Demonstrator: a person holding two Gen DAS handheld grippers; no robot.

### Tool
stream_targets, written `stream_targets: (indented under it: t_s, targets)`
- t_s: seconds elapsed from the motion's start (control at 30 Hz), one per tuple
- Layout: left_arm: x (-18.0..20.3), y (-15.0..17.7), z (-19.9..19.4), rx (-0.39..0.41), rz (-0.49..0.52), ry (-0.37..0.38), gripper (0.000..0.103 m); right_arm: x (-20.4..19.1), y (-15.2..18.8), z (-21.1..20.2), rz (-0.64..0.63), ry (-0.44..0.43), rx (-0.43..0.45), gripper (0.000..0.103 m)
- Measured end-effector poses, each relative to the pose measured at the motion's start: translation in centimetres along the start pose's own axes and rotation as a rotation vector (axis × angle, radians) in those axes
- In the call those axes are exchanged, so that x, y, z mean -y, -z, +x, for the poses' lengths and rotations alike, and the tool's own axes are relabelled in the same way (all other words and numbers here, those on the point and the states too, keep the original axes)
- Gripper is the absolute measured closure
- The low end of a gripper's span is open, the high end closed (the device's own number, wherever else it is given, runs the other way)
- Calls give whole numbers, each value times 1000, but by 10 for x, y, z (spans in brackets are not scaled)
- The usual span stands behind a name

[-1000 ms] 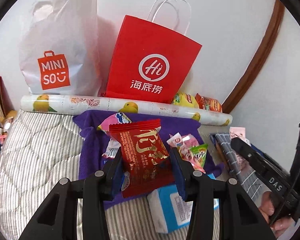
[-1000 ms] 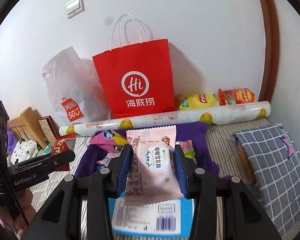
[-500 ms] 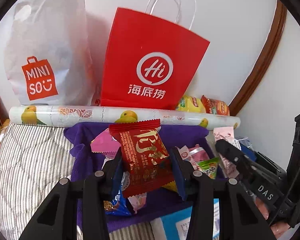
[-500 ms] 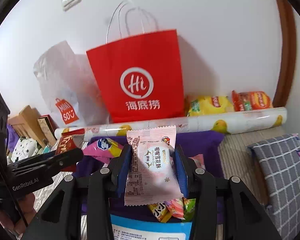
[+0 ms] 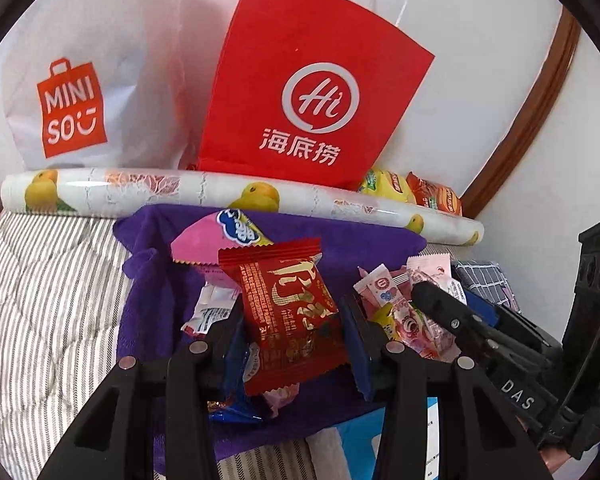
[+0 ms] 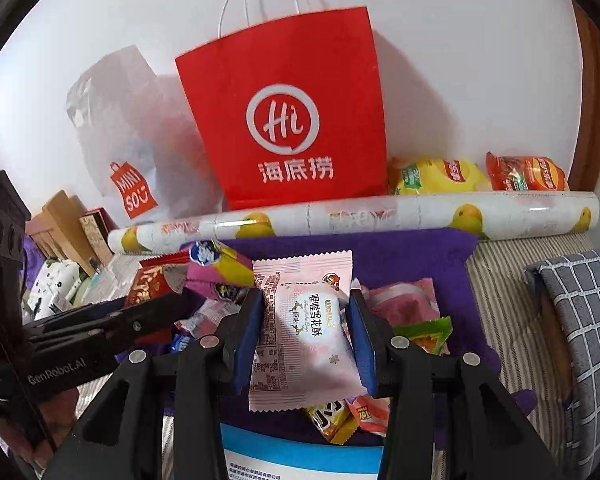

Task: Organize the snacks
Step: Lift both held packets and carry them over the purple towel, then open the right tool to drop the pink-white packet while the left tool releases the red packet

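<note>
The left gripper (image 5: 294, 320) is pinching a red snack packet (image 5: 290, 316) between narrowly parted jaws; the right gripper (image 6: 306, 320) is likewise clamping a pink snack packet (image 6: 304, 328). Both are hanging over the purple cloth (image 5: 148, 308), red bag (image 5: 312, 80) at twelve o'clock.

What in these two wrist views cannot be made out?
- Red paper bag: contents hidden by its front, both views.
- Blue-and-white packet: cut off by the bottom edge, right wrist view.
- Snacks under the red packet: covered by it and the left gripper.
</note>
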State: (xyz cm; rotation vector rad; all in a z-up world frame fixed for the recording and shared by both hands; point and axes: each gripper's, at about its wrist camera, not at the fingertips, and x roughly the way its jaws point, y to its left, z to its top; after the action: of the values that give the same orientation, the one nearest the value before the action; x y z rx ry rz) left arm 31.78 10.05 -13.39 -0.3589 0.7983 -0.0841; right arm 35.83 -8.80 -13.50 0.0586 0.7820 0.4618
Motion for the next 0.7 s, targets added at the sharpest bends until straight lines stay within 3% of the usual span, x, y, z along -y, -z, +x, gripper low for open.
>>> stream_targets:
  t_s: [0.7]
  targets:
    - [13,4,5,14,58,-67,61,7,7,15,39,18,-45,61]
